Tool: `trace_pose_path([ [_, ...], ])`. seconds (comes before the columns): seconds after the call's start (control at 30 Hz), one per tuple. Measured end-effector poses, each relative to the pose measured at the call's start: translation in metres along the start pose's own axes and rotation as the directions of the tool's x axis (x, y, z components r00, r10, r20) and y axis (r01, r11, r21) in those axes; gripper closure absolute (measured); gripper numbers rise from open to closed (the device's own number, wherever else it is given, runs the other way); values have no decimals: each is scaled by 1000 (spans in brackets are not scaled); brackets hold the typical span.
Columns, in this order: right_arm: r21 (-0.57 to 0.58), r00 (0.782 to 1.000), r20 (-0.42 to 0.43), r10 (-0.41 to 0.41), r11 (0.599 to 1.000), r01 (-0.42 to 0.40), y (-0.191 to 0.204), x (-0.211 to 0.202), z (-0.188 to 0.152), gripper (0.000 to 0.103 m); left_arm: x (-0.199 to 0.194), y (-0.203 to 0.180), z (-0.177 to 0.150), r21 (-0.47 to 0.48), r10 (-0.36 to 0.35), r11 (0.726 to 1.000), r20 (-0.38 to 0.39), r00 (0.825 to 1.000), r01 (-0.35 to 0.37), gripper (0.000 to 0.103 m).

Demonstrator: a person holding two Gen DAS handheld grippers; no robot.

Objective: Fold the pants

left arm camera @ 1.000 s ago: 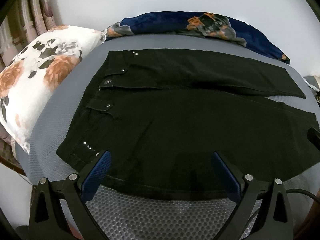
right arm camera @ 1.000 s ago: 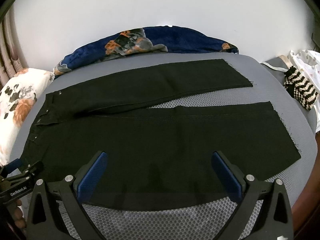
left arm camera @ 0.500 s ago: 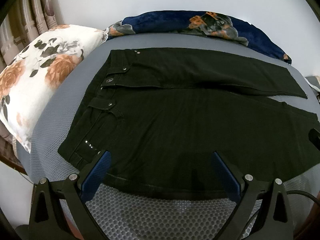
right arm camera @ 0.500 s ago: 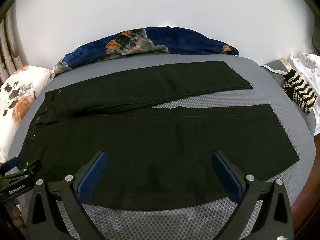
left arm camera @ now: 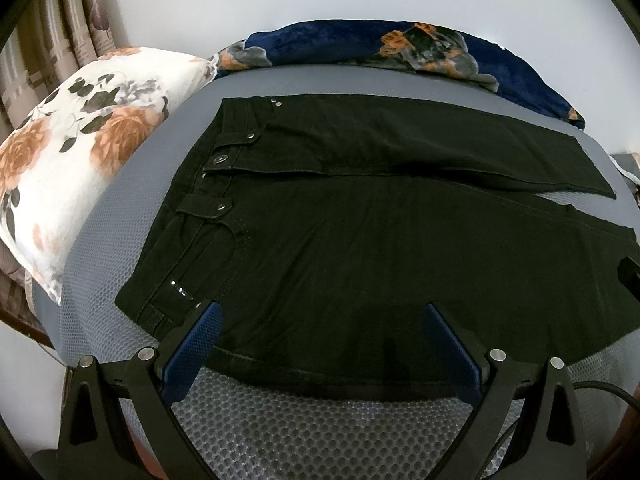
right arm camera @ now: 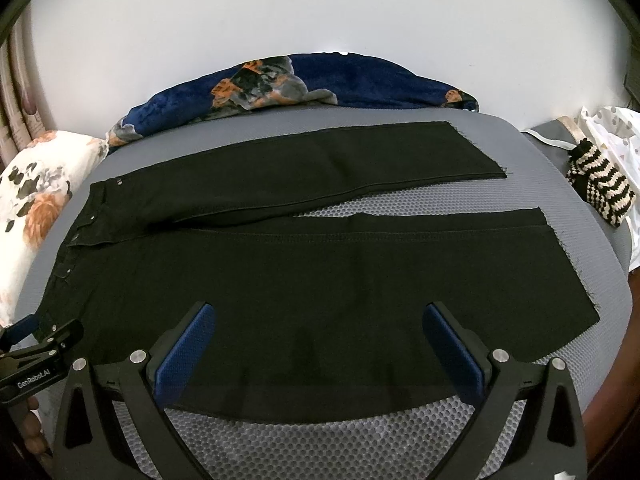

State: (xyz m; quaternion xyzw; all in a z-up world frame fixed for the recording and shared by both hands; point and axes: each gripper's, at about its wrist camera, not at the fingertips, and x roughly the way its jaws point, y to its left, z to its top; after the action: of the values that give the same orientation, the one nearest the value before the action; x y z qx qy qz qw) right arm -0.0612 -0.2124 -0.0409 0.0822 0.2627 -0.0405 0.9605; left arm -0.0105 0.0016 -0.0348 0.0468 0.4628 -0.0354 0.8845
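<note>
Grey mesh bed cover (left arm camera: 100, 216) fills both views, black pants (left arm camera: 360, 240) spread flat across mid-frame, waistband left. Left gripper (left arm camera: 320, 312) and right gripper (right arm camera: 320, 312) sit at bottom centre, fingers wide apart, over the pants' near edge, gripping nothing.

The black pants (left arm camera: 360, 240) (right arm camera: 300, 280) lie flat and unfolded on the grey mesh mattress (left arm camera: 320, 432), front up with metal button and rivets showing, waistband to the left, both legs stretched rightward and parting slightly toward frayed hems.
</note>
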Motion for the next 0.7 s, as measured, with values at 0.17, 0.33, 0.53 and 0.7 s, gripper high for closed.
trace_pose_path([
  [0.17, 5, 1000, -8, 3, 1000, -3, 1, 3, 1, 0, 1, 0, 0, -1, -1, 1000, 0, 1000, 1, 3],
  [0.33, 11, 1000, -13, -1, 1000, 1, 0, 5, 2, 0, 1, 1, 0, 0, -2, 1000, -2, 1000, 2, 3],
  [0.53, -1, 999, -19, 40, 999, -40, 2, 6, 8, 0, 4, 3, 7, -12, -13, 1000, -9, 1000, 12, 3],
  [0.7, -9, 997, -16, 70, 997, -70, 9, 9, 18, 0, 12, 12, 21, -42, -27, 999, -21, 999, 26, 3],
])
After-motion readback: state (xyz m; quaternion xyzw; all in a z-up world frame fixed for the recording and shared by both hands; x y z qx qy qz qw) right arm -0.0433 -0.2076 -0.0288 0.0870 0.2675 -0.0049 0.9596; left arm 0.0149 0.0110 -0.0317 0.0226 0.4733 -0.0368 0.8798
